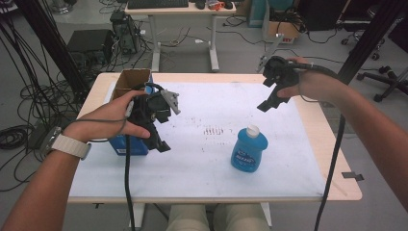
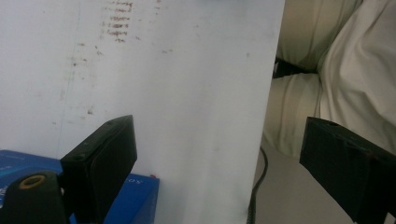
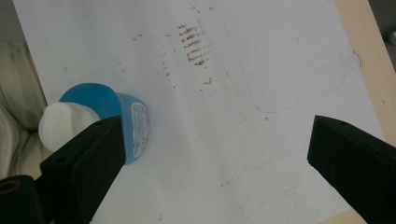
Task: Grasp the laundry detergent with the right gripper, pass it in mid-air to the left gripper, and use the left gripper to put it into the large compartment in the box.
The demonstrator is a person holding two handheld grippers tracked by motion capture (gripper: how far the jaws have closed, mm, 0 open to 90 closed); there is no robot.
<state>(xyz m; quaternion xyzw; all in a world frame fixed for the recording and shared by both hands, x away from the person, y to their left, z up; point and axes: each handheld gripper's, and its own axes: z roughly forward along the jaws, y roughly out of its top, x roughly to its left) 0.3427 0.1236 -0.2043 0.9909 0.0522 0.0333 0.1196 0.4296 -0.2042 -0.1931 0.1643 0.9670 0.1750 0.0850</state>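
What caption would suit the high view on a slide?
Two open hand-held grippers, left gripper and right gripper, hover over a white table bearing an upright blue bottle and open blue box.

Glossy blue plastic bottle (image 1: 248,150); matt white sheet (image 1: 207,163) on wood table (image 1: 349,190).

Both hand-held grippers, left (image 1: 161,139) and right (image 1: 267,103), hang gaping, jaws downward.

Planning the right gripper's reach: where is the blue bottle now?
In the high view the blue bottle stands upright on the white mat, right of centre, nearer the person than the right gripper.
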